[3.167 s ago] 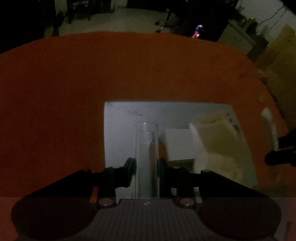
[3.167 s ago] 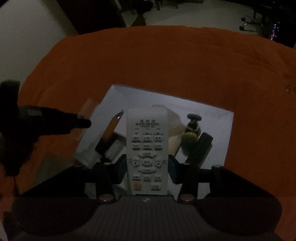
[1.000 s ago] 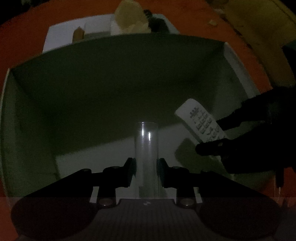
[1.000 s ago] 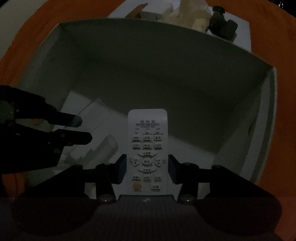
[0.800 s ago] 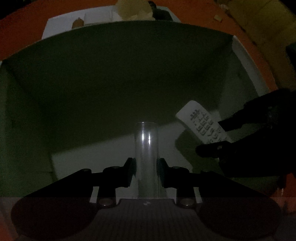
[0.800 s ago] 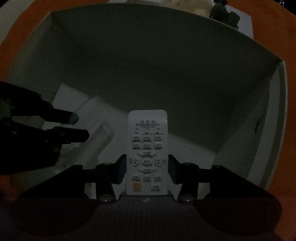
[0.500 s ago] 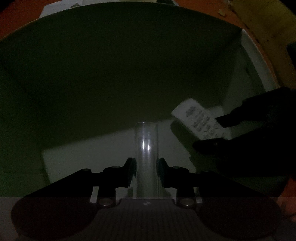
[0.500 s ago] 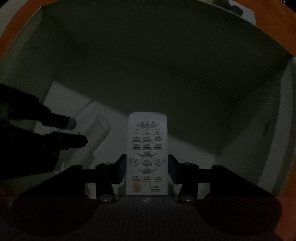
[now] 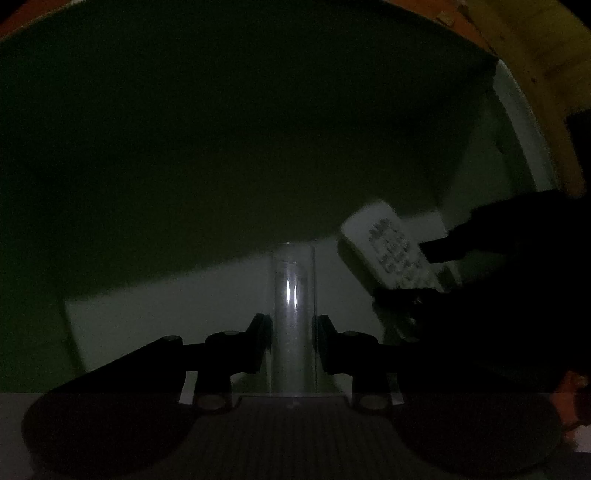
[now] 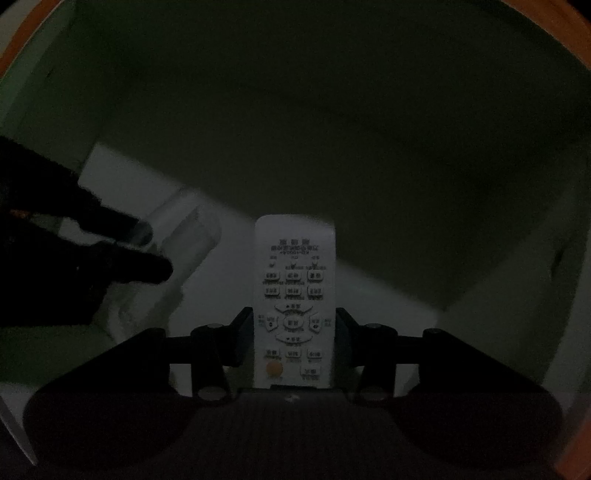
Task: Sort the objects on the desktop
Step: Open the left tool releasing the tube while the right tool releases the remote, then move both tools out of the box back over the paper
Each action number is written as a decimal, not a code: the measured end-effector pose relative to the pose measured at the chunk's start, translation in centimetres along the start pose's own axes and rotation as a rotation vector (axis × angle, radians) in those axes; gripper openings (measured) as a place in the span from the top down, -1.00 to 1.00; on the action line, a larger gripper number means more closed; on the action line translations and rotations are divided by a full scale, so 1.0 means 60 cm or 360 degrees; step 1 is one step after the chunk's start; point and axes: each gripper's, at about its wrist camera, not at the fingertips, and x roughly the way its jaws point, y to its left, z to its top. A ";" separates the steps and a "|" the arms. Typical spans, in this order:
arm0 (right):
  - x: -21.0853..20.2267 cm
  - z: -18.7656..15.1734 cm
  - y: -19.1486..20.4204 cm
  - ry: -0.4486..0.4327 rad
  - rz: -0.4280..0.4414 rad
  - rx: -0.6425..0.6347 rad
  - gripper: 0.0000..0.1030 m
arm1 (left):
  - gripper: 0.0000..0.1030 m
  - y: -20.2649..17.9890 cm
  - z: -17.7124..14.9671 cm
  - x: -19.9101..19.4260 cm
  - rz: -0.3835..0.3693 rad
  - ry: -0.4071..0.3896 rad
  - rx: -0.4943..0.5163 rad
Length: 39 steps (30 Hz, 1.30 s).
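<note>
Dim room: white box (image 9: 517, 122) on orange tablecloth (image 10: 576, 22).

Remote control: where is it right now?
The remote control is clamped in the right tongs inside the white box, right of the clear tube.

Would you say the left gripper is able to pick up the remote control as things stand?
Probably not: the left gripper already has its jaws shut on the clear tube, and the remote control is clamped in the right gripper. Both hang inside the white box.
</note>
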 end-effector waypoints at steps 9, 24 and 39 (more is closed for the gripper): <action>-0.002 0.001 -0.008 -0.0018 -0.0015 -0.0019 0.05 | 0.52 0.007 -0.004 0.004 0.0003 0.0032 -0.0038; -0.068 0.012 -0.009 -0.0159 0.0027 0.0040 -0.21 | -0.11 0.006 -0.010 -0.026 0.0005 -0.0062 -0.0024; -0.228 0.044 -0.043 -0.0410 0.0150 0.0112 -0.28 | -0.24 0.006 0.034 -0.175 -0.0096 -0.0361 0.0007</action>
